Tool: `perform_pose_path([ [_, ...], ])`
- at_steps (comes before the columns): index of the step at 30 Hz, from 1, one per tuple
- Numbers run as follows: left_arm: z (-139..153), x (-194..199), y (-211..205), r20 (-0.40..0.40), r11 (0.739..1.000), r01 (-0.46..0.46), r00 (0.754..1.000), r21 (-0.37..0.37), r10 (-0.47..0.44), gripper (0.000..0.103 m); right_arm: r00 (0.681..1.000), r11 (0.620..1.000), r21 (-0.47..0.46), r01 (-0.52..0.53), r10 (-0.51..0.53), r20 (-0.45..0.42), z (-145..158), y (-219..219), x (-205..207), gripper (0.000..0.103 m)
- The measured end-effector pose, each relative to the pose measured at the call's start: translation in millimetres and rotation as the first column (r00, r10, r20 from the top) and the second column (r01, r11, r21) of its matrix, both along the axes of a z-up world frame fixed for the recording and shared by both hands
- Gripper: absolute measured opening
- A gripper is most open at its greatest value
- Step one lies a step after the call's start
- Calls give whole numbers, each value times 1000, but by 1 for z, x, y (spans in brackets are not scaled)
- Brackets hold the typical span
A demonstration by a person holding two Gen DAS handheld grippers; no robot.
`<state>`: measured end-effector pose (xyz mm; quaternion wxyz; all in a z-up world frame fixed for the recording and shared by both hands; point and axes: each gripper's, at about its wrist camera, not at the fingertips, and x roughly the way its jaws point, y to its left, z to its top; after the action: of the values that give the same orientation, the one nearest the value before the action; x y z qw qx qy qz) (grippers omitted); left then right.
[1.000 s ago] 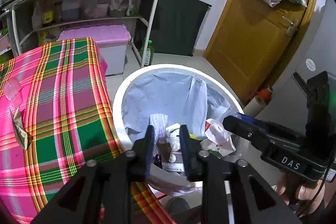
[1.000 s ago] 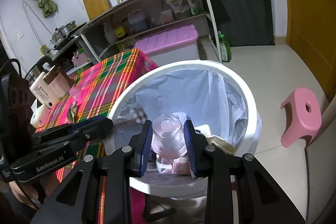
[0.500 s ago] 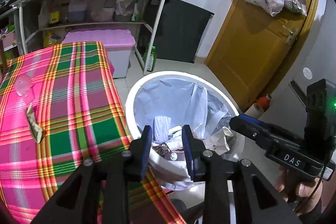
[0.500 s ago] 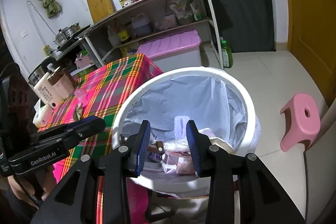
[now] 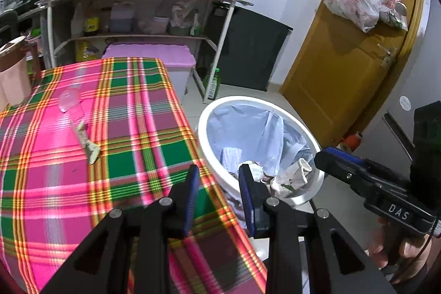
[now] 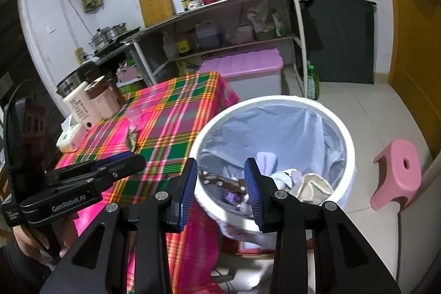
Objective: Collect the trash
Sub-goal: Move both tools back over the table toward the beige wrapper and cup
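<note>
- Far left on the plaid tablecloth (image 5: 124, 156) I see the remaining rubbish: a crumpled wrapper (image 5: 89, 146) with a clear plastic cup (image 5: 69, 101) lying on its side just behind it. A pink jug (image 5: 12, 76) stands near them at the table's back edge.
- My guess is that the cup will roll or squirt out from under the fingers if I pinch it off-centre, and a careless reach could knock the jug.
- My left gripper (image 5: 217, 194) hangs over the table's near corner, jaws a modest gap apart and nothing between them. That gap looks narrow for the cup; going in without widening would likely shove it away.
- The wrapper lies flat on the cloth, so a low pinch may snag the fabric and drag it.
- My right gripper (image 6: 220, 189) hangs over the near rim of the white bin (image 6: 350, 145), jaws parted and empty.
- The bin, lined with a pale bag, sits touching the table's edge and already holds paper scraps and packets. A bump from either gripper could tip it or pull the liner in.
</note>
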<state>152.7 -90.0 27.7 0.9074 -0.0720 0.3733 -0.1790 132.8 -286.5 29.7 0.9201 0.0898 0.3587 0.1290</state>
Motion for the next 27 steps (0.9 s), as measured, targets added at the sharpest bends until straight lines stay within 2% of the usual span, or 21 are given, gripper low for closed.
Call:
perform_pose_path([
  [8,1,-14,23,13,999,-40,999,-6,40,31,999,999,-9,-49,49,17,7,23,-7,37],
  [12,-2,-20,35,14,998,-69,997,-7,69,37,997,997,-12,-75,75,15,7,33,-6,37],
  [21,-12,-27,64,5,991,-137,991,1,137,38,989,989,-16,-149,149,-7,-3,62,-2,37],
  [27,-16,-30,86,4,983,-186,983,4,186,42,982,982,-1,-187,187,-10,-7,81,7,37],
])
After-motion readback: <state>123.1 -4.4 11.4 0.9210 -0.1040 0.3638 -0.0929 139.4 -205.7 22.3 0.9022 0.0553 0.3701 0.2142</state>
